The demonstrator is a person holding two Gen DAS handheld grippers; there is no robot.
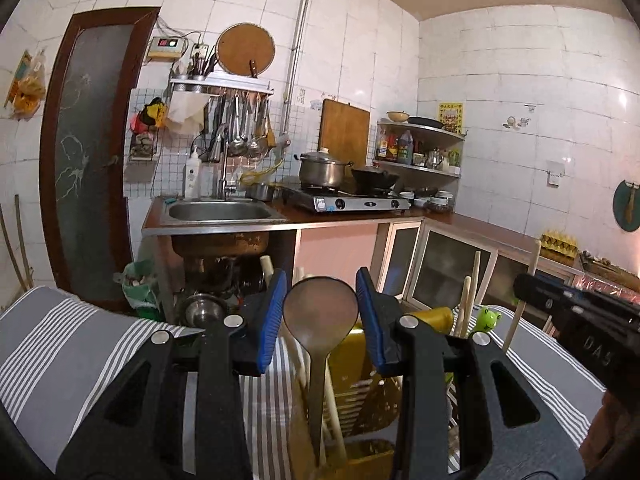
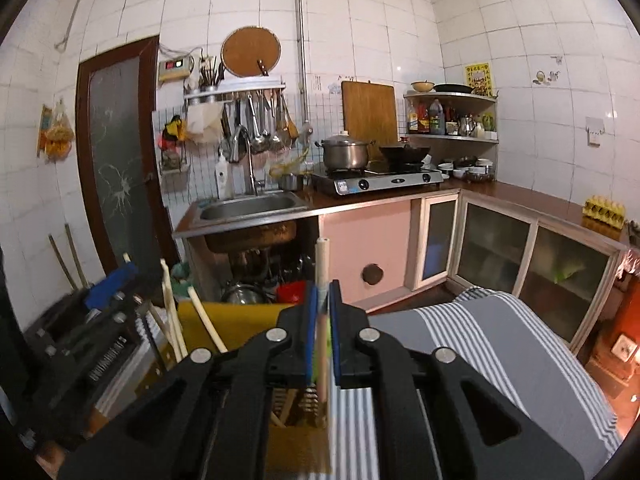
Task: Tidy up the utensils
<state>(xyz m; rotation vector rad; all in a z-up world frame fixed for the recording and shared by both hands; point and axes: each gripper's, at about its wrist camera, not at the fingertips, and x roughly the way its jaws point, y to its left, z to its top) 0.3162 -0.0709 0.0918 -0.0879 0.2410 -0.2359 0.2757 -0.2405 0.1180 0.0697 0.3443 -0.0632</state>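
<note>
1 ladle (image 1: 320, 308), 1 yellow holder (image 1: 352, 364), approx 4 chopsticks (image 1: 472, 280).

Spoon (image 1: 320, 312): stood upright in the holder (image 1: 352, 364), between the fingers of the left gripper (image 1: 321, 320).
Holder: stood on the striped cloth (image 1: 60, 340).
Chopstick (image 2: 322, 264): stood between the pads of the right gripper (image 2: 323, 320), above the holder.
Right gripper: was to the right of the left gripper.
Sink (image 1: 219, 211): was behind, left of the stove (image 1: 352, 200).
</note>
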